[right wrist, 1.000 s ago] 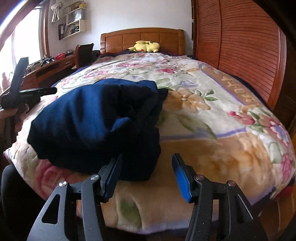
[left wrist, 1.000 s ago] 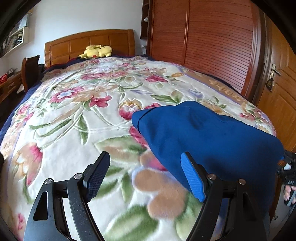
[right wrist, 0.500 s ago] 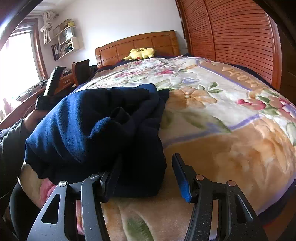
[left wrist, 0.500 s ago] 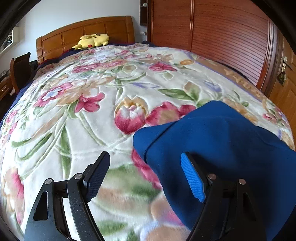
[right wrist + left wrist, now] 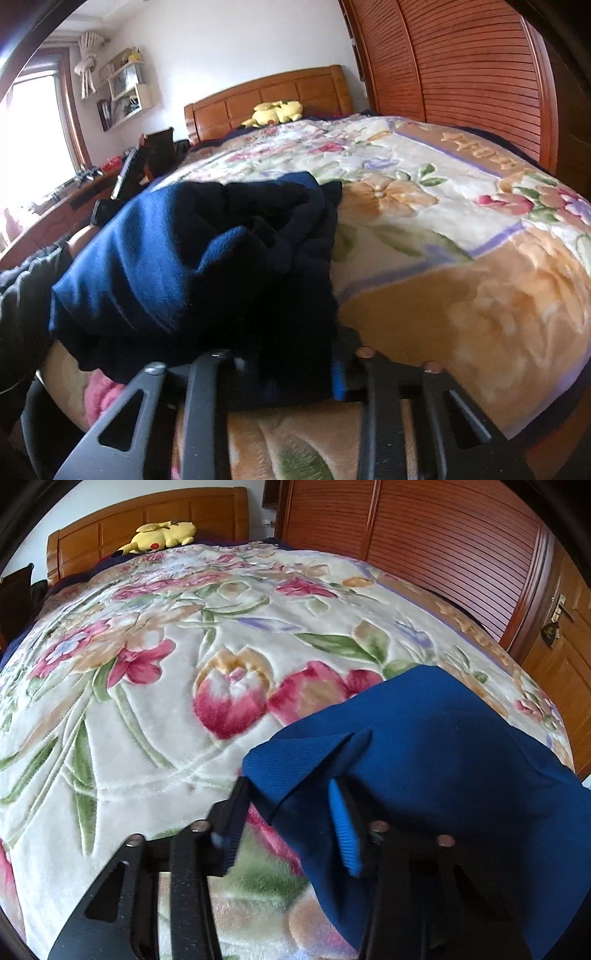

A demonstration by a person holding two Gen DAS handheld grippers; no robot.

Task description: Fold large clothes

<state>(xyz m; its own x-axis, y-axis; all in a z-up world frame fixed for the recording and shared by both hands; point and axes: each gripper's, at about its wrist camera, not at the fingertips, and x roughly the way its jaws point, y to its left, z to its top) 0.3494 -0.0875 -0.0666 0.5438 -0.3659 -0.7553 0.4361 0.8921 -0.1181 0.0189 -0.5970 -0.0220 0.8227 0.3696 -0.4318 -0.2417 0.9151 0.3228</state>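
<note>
1. Containers: only the wall shelf in the right wrist view counts — it holds books and small items, too small to identify.
2. The blue garment lies bunched on the floral blanket near the foot edge of the bed, toward the corner on the person's left. The rest of the blanket is uncovered.
3. Look: fine knit, bright blue where lit, near black in the folds. Several layers piled up, with one flat corner flap sticking out toward the bed's middle.
4. Left gripper: jaws have just been closing, and that corner flap sits between them. Whether both pads press it, I cannot tell.
5. Right gripper: jaws have just been closing — now pinching a thick dark fold of the garment at its near edge.
6. Yellow plush toy lies at the headboard, well apart from the garment.
</note>
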